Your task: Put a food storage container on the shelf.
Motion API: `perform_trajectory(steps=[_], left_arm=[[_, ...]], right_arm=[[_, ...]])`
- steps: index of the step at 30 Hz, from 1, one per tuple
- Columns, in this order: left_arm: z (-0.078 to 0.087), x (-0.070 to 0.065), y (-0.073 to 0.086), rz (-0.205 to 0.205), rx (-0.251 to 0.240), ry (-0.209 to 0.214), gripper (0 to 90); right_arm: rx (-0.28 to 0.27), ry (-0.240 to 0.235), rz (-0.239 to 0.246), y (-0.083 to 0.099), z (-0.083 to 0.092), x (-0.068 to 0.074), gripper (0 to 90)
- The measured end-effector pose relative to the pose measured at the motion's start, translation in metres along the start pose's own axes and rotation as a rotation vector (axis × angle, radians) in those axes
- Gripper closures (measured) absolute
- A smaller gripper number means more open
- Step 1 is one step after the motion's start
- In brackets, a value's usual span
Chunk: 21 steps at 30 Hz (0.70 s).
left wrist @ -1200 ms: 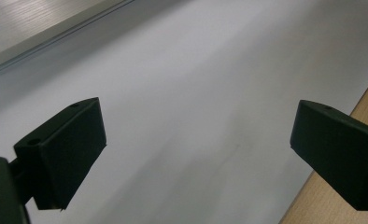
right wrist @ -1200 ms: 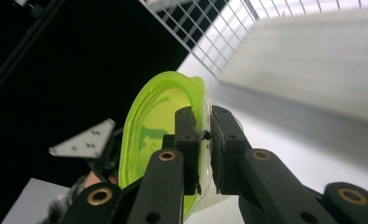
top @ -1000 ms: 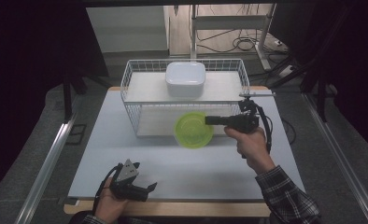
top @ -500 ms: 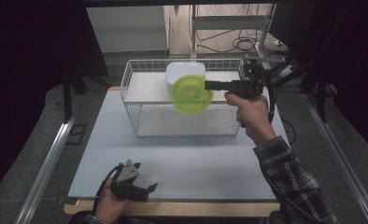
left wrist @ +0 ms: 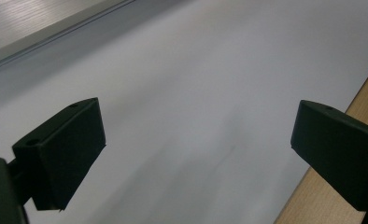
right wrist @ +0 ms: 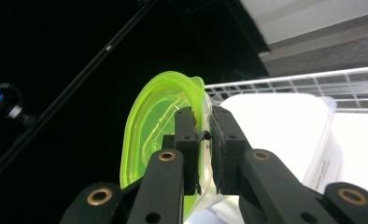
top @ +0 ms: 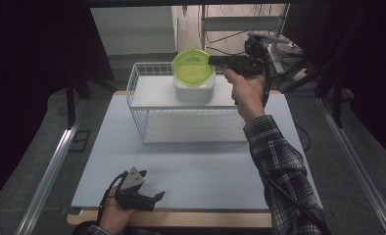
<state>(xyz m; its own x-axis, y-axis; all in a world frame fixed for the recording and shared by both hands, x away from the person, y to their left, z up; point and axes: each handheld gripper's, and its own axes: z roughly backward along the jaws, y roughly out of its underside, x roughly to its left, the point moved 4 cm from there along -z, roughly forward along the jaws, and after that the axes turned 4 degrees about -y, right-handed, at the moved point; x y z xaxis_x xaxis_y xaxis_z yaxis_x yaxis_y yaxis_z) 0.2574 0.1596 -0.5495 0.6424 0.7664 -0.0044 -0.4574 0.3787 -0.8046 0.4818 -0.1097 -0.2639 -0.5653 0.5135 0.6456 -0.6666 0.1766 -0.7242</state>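
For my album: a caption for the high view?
Right gripper holds green lid above white container in wire basket.

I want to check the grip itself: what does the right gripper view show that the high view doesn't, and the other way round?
Right gripper view: the two black jaws pinch the rim of the green lid, their pads closed on its edge. High view: the left gripper rests open near the table's front edge, and the wire basket stands on the table. Both: the right gripper holds the lid over the white container in the basket.
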Motion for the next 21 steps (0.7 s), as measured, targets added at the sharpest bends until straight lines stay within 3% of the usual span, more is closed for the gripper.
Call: perform_trajectory(steps=[4,9,12,16,21], left_arm=[[-0.001,-0.001,0.000,-0.002,0.004,0.007,2.8],[-0.001,-0.001,0.001,-0.008,0.007,0.012,2.8],[-0.001,-0.001,0.001,-0.007,0.007,0.013,2.8],[-0.002,-0.002,0.001,-0.008,0.010,0.015,2.8],[-0.003,-0.002,0.001,-0.009,0.016,0.020,2.9]], right_arm=[[-0.024,0.037,-0.033,-0.005,-0.008,-0.005,82.1],[-0.038,0.083,-0.016,-0.007,-0.013,-0.009,81.5],[-0.047,0.079,-0.039,-0.007,-0.015,-0.013,80.0],[-0.024,0.129,-0.023,-0.006,-0.020,-0.020,68.5],[-0.029,0.119,-0.026,-0.006,-0.022,-0.023,68.0]])
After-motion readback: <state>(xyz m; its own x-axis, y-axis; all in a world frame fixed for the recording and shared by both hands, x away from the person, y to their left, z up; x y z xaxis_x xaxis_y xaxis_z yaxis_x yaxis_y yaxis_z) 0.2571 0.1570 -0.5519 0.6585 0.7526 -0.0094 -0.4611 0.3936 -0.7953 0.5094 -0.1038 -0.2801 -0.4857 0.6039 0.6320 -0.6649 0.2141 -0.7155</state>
